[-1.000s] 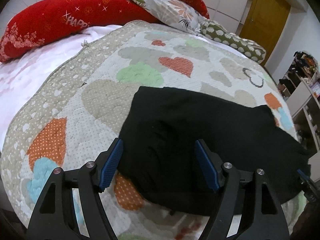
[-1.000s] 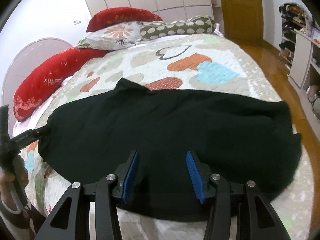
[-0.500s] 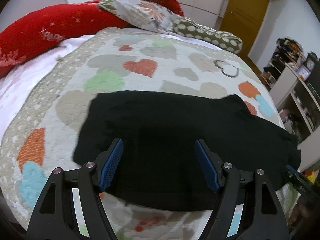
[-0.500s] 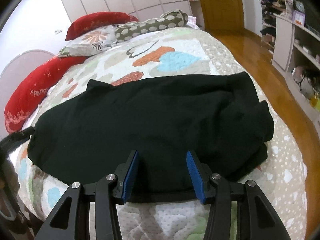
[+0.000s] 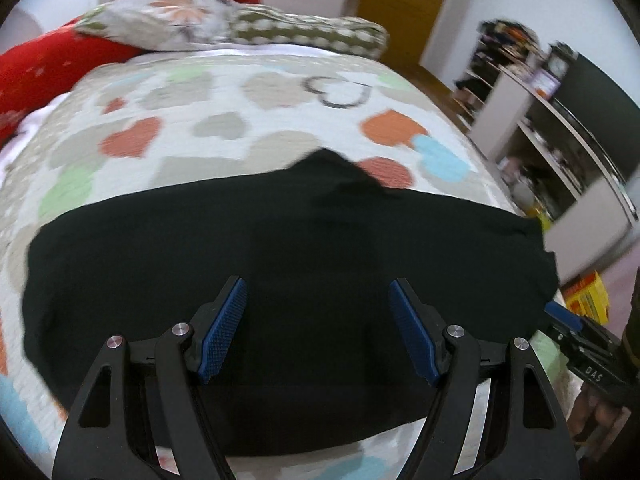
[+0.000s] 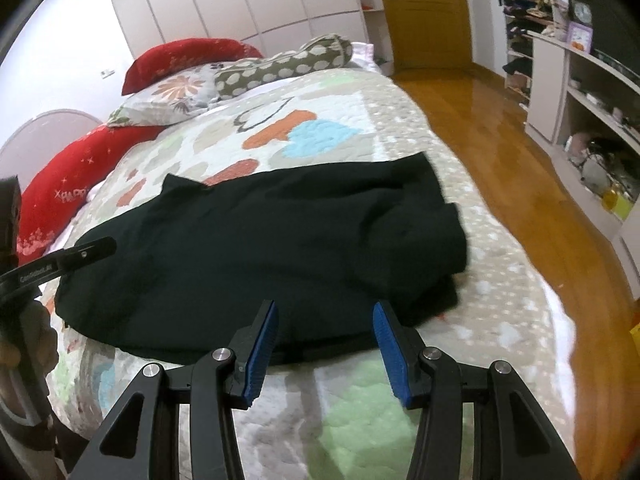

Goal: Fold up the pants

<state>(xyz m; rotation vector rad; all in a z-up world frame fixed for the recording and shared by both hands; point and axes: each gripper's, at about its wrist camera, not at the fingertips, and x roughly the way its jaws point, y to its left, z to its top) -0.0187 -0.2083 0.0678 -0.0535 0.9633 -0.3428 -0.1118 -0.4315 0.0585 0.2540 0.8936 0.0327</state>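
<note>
The pants (image 6: 256, 248) are laid across the near part of the quilt (image 6: 320, 112), spread broadly, with one end bunched into a doubled heap at the right in the right wrist view (layers there are stacked unevenly). A small pointed flap is seen sticking up at the far edge (image 5: 324, 164).

The left gripper (image 5: 318, 328) is held above the cloth with its jaws standing wide apart and nothing between the pads. The right gripper (image 6: 324, 352) is poised at the near hem, its jaws parted to a middling width and likewise empty; no cloth is pinched by either tool.

The fabric is judged to be soft, limp and fairly light: it will be draped rather than held in shape, and any lifted edge will sag. Slipping is thought unlikely against the ribbed blue pads (image 6: 262, 344), though a thin single layer could be missed. The best holds are judged to be the near hem and the corners at either end, where the edge is free of the quilt. The bunched end would need to be smoothed first (otherwise the fold would be lumpy).

No containers lie on the bed. Open shelves (image 6: 592, 120) stand against the wall, filled with small items too blurred to be told.
</note>
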